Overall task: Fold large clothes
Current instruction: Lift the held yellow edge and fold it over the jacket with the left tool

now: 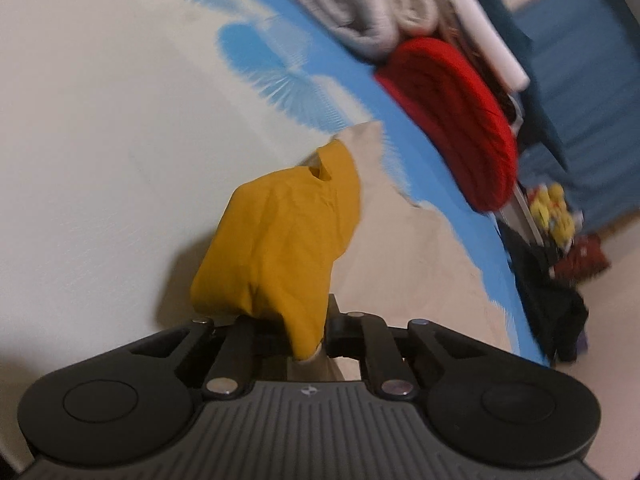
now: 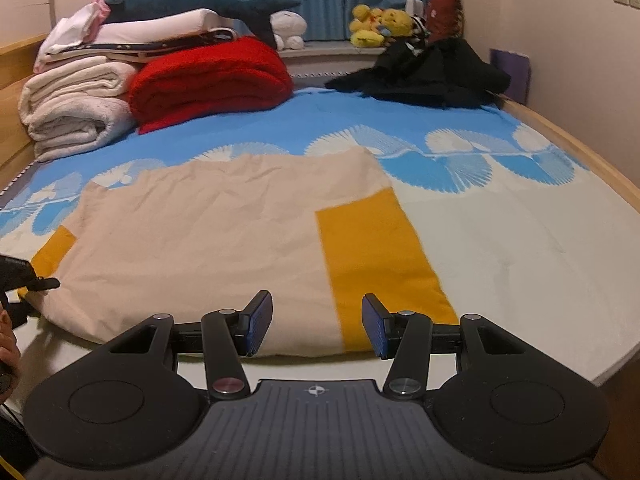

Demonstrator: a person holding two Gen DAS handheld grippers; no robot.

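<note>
A large cream garment [image 2: 208,240] with yellow sleeves lies flat on the bed, one yellow sleeve [image 2: 376,256] folded over its right side. My right gripper [image 2: 316,300] hovers open over the garment's near hem, its blue pads [image 2: 260,320] apart with nothing between them. In the left wrist view my left gripper [image 1: 304,336] is shut on the other yellow sleeve [image 1: 280,240], whose cloth bunches up and hides the fingertips. The same gripper [image 2: 40,283] shows at the far left edge of the right wrist view, at the garment's left sleeve.
The bed has a blue and white cover [image 2: 520,240] and a wooden rim [image 2: 580,148] on the right. Folded white towels [image 2: 76,108] and a red blanket [image 2: 208,80] are stacked at the back left. Black clothes [image 2: 424,76] and plush toys [image 2: 380,24] sit at the back right.
</note>
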